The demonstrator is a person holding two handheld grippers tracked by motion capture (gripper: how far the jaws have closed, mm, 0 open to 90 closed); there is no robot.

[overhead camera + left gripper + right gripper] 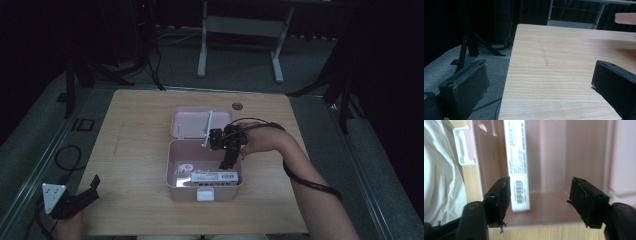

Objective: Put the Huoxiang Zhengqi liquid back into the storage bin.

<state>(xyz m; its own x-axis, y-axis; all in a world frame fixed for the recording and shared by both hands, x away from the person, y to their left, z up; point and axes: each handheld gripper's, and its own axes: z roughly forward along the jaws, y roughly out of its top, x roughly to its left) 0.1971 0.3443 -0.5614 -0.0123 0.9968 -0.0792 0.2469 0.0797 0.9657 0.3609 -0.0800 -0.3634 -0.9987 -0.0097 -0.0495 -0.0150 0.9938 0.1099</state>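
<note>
Nearest us, our left hand-held gripper (75, 200) rests at the bench (135, 150) corner, jaws spread wide with nothing between them. Our right hand-held gripper (227, 162) hangs over the pink box (172, 172), released, its jaws apart and gripping nothing. Inside, against the near wall, lies the white carton (517, 162), just beside one jaw. Dim light leaves its label unreadable.

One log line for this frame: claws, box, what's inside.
right claw: open, above pink box, holding nothing | white carton: lying inside box by front wall | lid: open | left claw: open, idle at table edge
</note>
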